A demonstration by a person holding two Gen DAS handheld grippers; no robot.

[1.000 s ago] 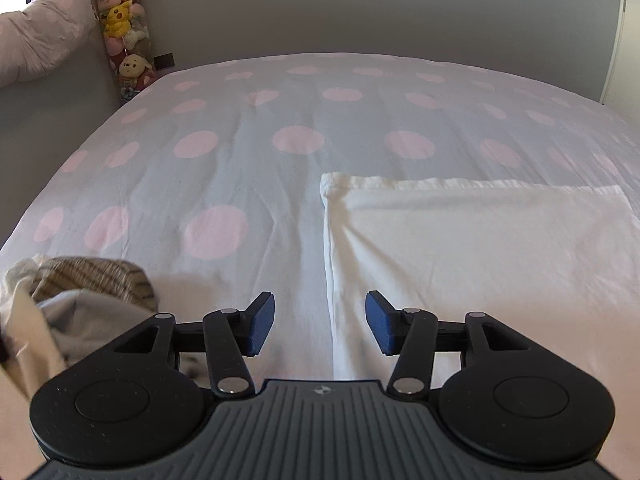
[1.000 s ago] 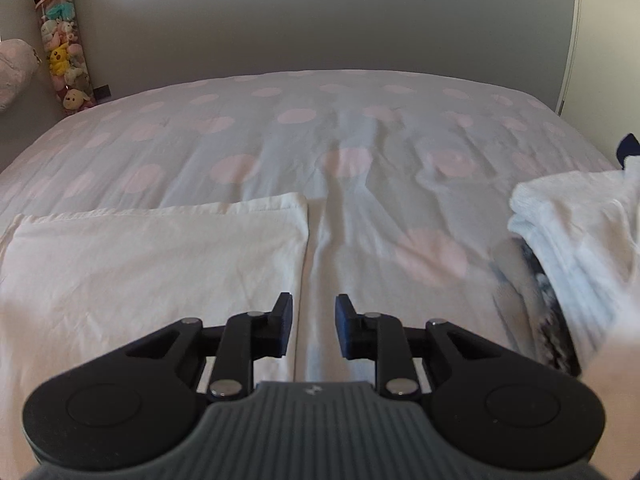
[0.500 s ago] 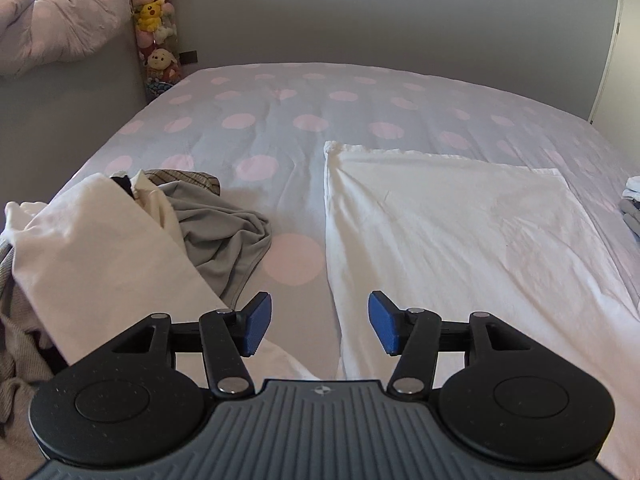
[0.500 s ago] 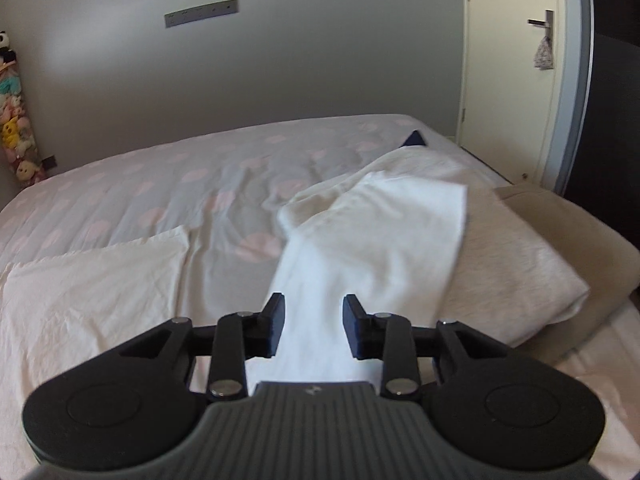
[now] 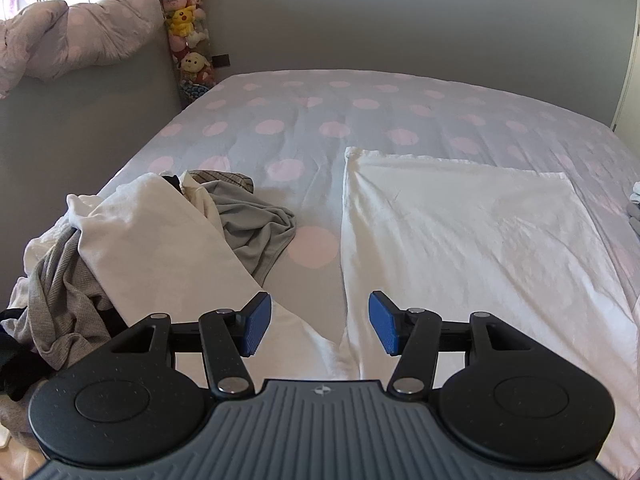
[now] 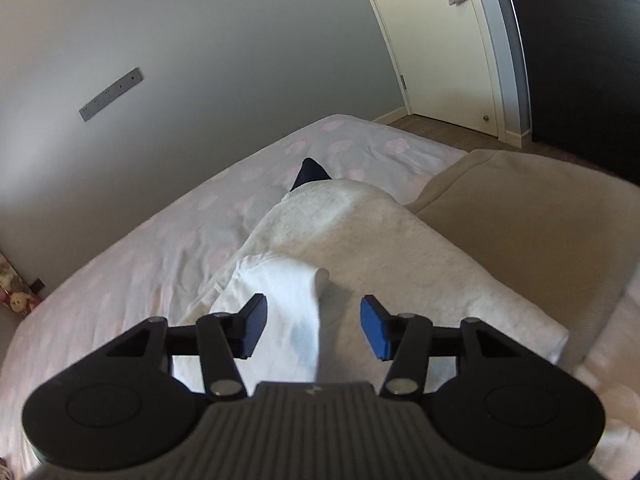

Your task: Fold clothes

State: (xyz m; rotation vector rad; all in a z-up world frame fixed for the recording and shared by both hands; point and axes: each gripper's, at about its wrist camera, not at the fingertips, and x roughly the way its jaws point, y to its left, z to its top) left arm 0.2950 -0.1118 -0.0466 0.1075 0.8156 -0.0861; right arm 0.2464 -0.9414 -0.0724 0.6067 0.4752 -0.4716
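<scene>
A: Left view: the left gripper (image 5: 316, 330) hovers with jaws spread wide and nothing between them, above the gap between a rumpled heap of clothes (image 5: 152, 248) and a white cloth (image 5: 460, 240) lying flat on the spotted bed (image 5: 320, 120).

B: Right view: the right gripper (image 6: 310, 328) is parted too, empty, over a folded stack (image 6: 360, 240) beside a beige cushion (image 6: 520, 208).

A: Risk?

B: Dip carelessly and a finger snags that top white piece (image 6: 288, 300), spoiling the stack.

Right gripper (image 6: 312, 326) — swinging from the flat white cloth toward the folded stack (image 6: 400, 248), jaws widening; left gripper (image 5: 319, 324) rising, unfolded pile (image 5: 140, 240) entering view.
</scene>
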